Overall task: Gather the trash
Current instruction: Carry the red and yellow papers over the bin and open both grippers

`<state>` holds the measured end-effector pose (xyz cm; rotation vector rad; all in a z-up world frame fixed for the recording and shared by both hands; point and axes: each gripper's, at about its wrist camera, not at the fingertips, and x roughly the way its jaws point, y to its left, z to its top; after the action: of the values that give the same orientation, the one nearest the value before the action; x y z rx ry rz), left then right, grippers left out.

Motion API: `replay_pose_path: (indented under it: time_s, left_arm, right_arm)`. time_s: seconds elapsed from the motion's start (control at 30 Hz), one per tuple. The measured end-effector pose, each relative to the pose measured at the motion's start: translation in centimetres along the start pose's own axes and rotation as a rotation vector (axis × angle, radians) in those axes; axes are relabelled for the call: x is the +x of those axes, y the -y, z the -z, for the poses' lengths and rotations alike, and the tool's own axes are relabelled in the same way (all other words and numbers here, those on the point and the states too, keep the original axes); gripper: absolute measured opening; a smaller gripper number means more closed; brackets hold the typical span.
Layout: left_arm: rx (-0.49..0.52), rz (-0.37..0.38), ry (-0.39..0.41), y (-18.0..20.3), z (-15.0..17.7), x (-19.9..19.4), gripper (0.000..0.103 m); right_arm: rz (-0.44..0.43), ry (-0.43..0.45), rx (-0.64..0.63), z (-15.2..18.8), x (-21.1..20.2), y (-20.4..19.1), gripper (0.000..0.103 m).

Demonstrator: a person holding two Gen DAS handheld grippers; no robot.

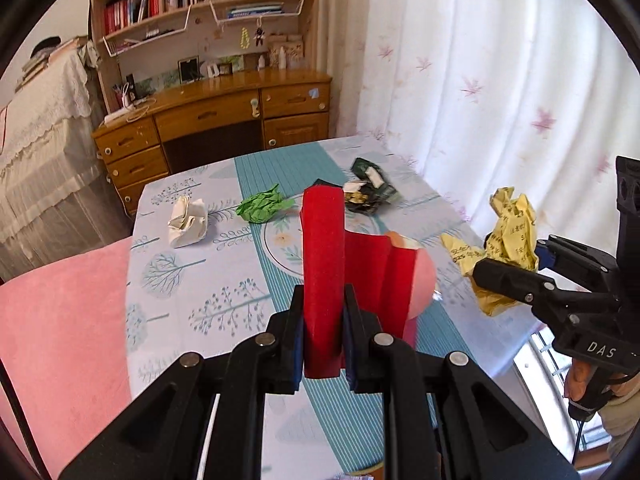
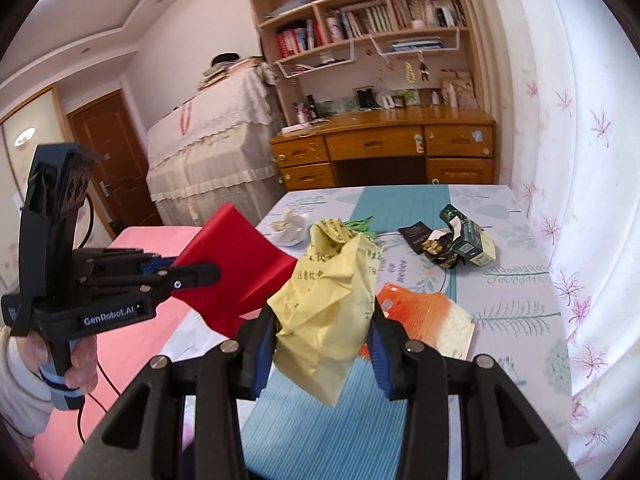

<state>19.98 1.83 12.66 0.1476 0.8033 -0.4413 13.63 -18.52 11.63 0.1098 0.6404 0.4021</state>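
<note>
The folded red paper sheet (image 1: 323,280) stands lengthwise up out of the left gripper (image 1: 323,344), clamped above the patterned tablecloth (image 1: 192,280). The right gripper (image 2: 322,344) pinches a crumpled yellow printed paper (image 2: 328,300) standing upright. Both tilt downward, side by side above the table.

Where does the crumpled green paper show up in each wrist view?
Left wrist: green paper lies on the table, centre-left, between the white paper wad and the red paper.
Right wrist: only a sliver of it peeks out behind the yellow paper, upper centre.
Shared landmark: the dark green box.
</note>
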Motion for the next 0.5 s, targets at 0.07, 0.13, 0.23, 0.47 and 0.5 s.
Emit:
replay_pose_path:
  time_s: [0.07,0.13,0.23,0.47,0.5]
  left_arm:
    - [0.011,0.009,0.002,0.8,1.0,-1.5,0.013]
    - [0.027,0.016,0.003,1.7,2.5,-3.1,0.013]
    - [0.034,0.030,0.001,2.8,4.7,-4.9,0.013]
    - [0.042,0.058,-0.026,5.0,11.2,-7.0,0.013]
    - [0.041,0.060,-0.038,5.3,12.5,-7.0,0.013]
  right_arm:
    - [-0.010,0.000,-0.014,1.0,-1.6,-1.1,0.041]
    - [-0.022,-0.005,-0.024,2.1,-2.7,-1.9,0.041]
    - [-0.033,-0.020,-0.049,4.1,-4.3,-3.2,0.041]
    - [-0.059,-0.072,-0.100,9.5,-6.2,-5.2,0.041]
    - [-0.066,-0.090,-0.105,10.7,-6.2,-5.4,0.041]
